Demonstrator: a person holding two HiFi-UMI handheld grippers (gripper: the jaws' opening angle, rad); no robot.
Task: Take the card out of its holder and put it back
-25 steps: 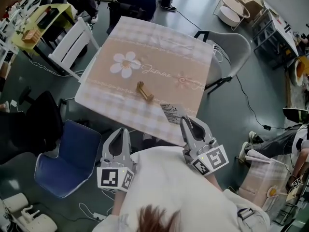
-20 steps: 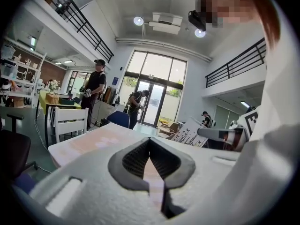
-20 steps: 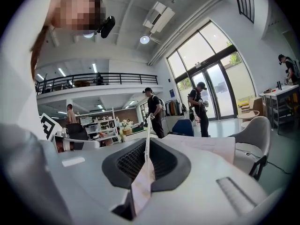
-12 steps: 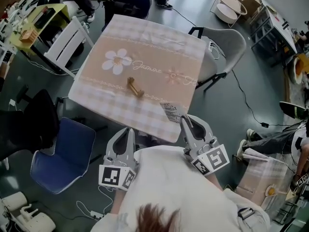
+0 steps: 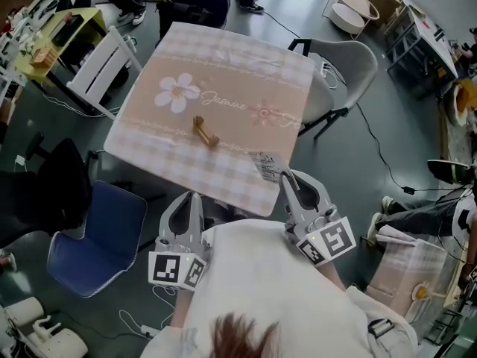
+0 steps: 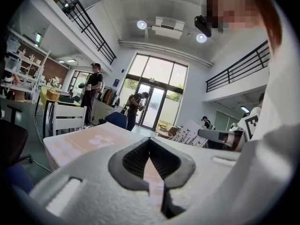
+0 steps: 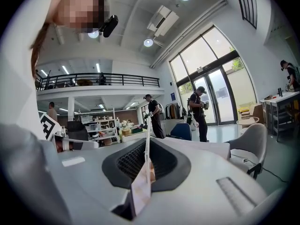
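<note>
A small wooden card holder lies on the beige flowered tablecloth, left of the table's middle. My right gripper hovers at the table's near right corner, shut on a white printed card that sticks out over the cloth. In the right gripper view the card shows edge-on, pinched between the jaws of the right gripper. My left gripper hangs just off the near edge, shut, with nothing in it. The left gripper points across the cloth in its own view.
A blue chair stands below the table's left side, a white slatted chair at the far left and a grey chair at the right. A yellow table sits at the upper left. People stand near the glass doors.
The table has slid left and up in the head view. Both grippers have edged a little towards its near edge, and the right one still holds the card.
</note>
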